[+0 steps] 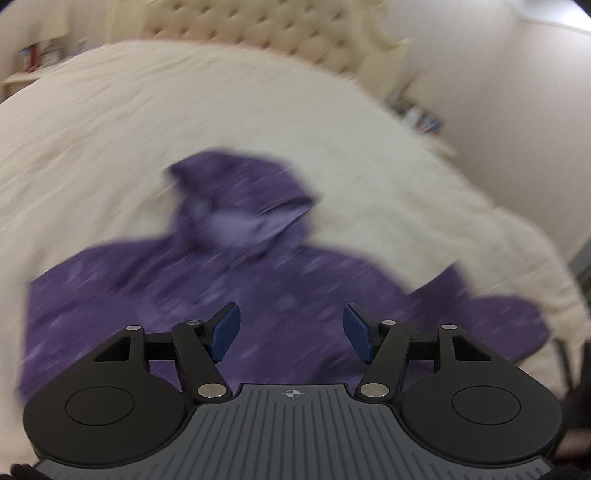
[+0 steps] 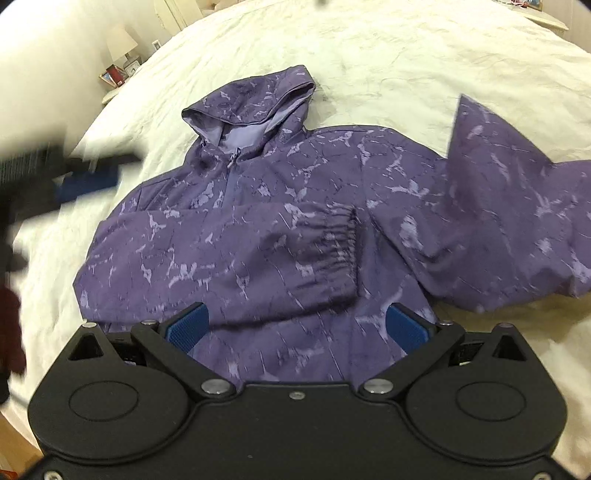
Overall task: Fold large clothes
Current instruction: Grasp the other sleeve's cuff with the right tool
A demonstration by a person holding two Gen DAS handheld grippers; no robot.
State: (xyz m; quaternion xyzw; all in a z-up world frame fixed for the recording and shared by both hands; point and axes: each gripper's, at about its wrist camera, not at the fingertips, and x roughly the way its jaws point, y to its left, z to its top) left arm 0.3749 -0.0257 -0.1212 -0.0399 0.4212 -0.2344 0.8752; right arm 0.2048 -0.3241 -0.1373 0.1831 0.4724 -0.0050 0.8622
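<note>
Jacket (image 2: pixel 280 236): a purple hooded jacket with a pale marbled print lies front-up on the cream bedspread (image 2: pixel 406 55), toward the near edge of the bed.
Hood (image 2: pixel 255 99): points toward the far end of the bed, its pale lining showing.
Folded sleeve (image 2: pixel 236 254): laid across the chest, its gathered cuff (image 2: pixel 341 240) near the middle of the jacket body.
Other sleeve (image 2: pixel 509 221): spread out to the right in the right wrist view, rumpled, with one part standing up in a peak; it lies short of the bed's side edge.
Right gripper (image 2: pixel 297 326): hangs over the jacket's lower hem at the near edge, jaws spread wide, blue pads apart, nothing between them but the cloth below.
Left gripper (image 1: pixel 291 332): jaws parted with a clear gap, gripping nothing; the jacket lies below and ahead of it. The left wrist view is blurred. From the right wrist view it shows as a dark blur with a blue pad at the left, over bare bedspread beside the jacket's shoulder.
Open room: bare bedspread spreads wide beyond the hood up to the tufted headboard (image 1: pixel 258 26), with strips of it on both sides of the jacket.
Bed surroundings: a bedside table with a lamp (image 2: pixel 120 42) and picture frames past the far left corner.
</note>
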